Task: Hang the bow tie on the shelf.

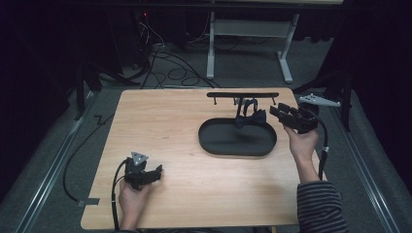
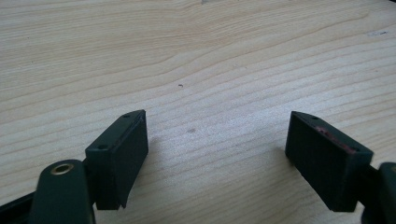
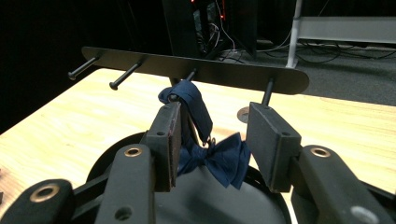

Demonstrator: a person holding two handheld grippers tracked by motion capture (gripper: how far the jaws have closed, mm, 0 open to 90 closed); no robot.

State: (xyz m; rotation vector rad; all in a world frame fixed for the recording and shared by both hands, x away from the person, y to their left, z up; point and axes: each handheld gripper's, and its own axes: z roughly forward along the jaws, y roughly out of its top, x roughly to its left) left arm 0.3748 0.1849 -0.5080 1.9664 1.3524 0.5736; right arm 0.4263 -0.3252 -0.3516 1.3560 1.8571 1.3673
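A dark blue bow tie hangs by its strap from a peg of the black rack at the back of the table. Its bow dangles over the far rim of the black oval tray. My right gripper is just right of the tie, pointing at it. In the right gripper view the jaws of this gripper stand open, and the tie and the rack lie beyond them, untouched. My left gripper rests near the table's front left, and its jaws are open over bare wood.
The rack has several pegs sticking out toward me. Bare wooden table stretches between the tray and my left gripper. Behind the table, cables lie on the floor beside a white desk frame.
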